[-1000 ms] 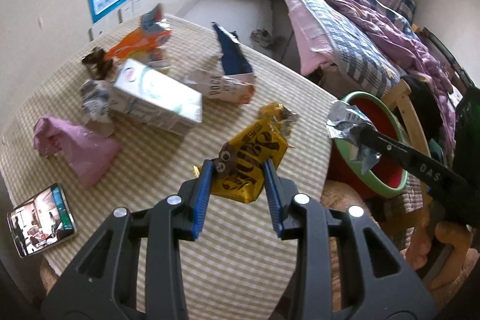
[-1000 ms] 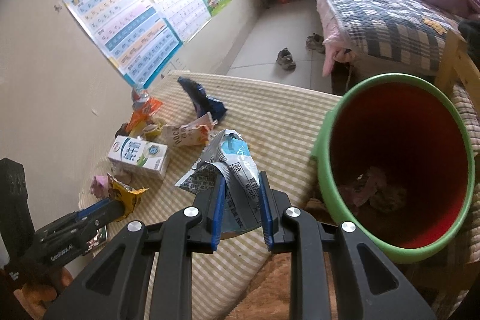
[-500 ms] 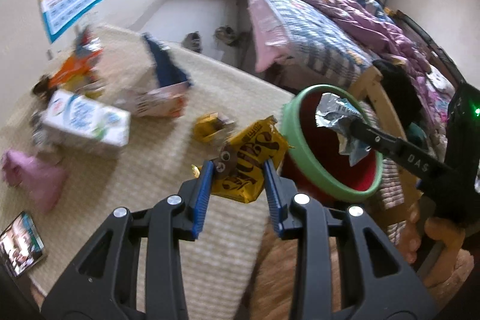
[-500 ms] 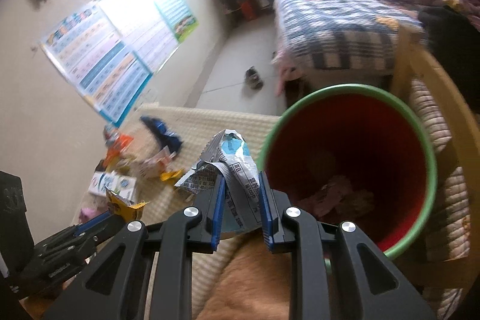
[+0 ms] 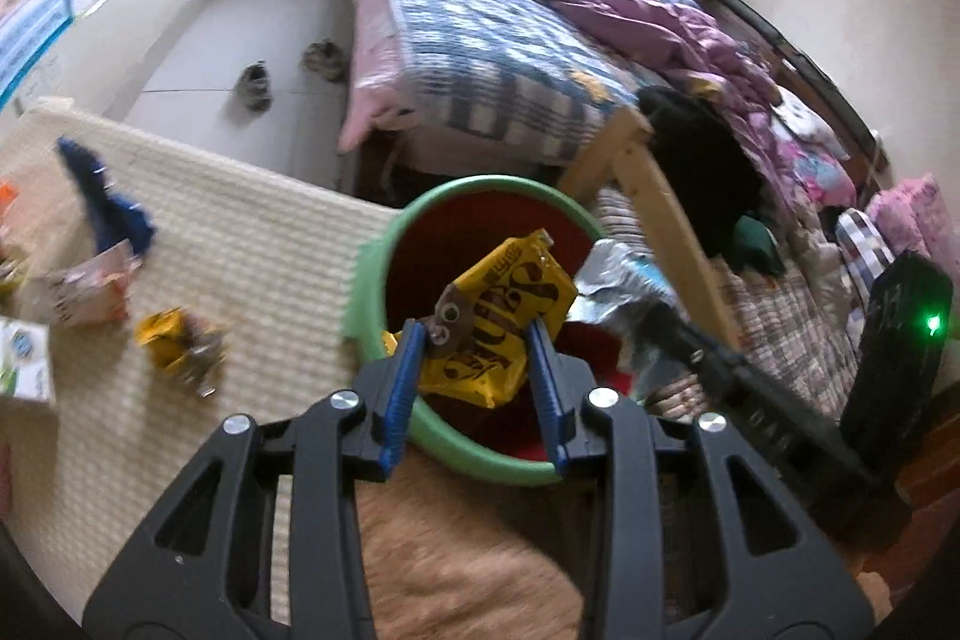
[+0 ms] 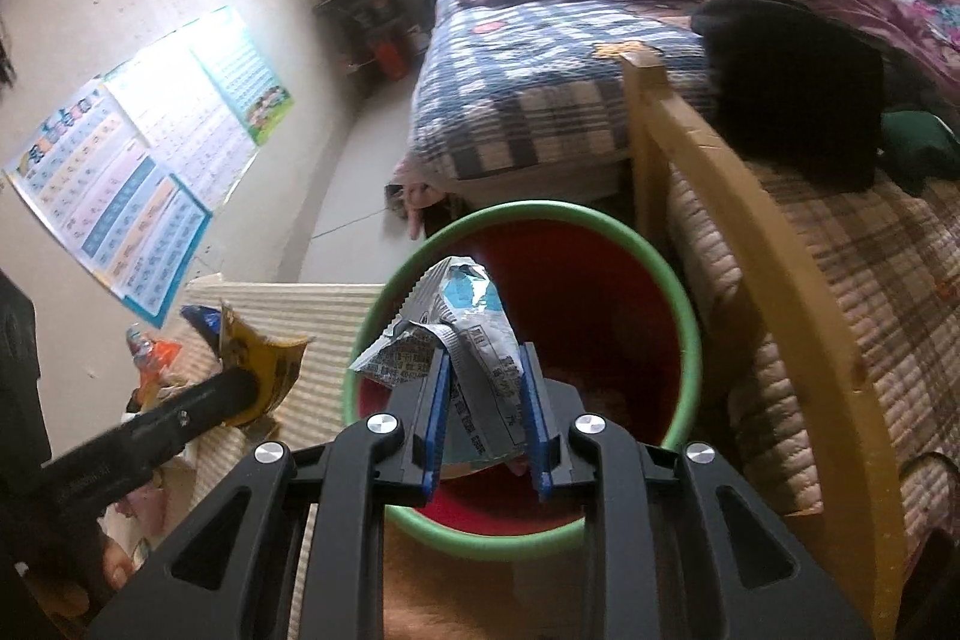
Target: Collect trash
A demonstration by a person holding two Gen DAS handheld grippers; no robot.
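Observation:
My left gripper [image 5: 474,334] is shut on a yellow snack wrapper [image 5: 504,316] and holds it over the mouth of the green-rimmed red bin [image 5: 384,274]. My right gripper [image 6: 483,358] is shut on a crumpled silver and blue wrapper [image 6: 462,328], also above the bin [image 6: 678,292]. In the left wrist view the silver wrapper [image 5: 618,280] and the right gripper's arm show at the bin's right. In the right wrist view the yellow wrapper [image 6: 258,358] shows at the left.
More trash lies on the checked tablecloth [image 5: 252,244]: a small yellow wrapper [image 5: 174,346], a blue wrapper [image 5: 108,208], a pink-white pack [image 5: 90,292] and a carton [image 5: 24,364]. A wooden chair frame [image 6: 732,220] and a bed [image 5: 480,40] stand behind the bin.
Both grippers have swung right from the table to above the bin, each still holding its wrapper. The table trash has slid to the left of the views.

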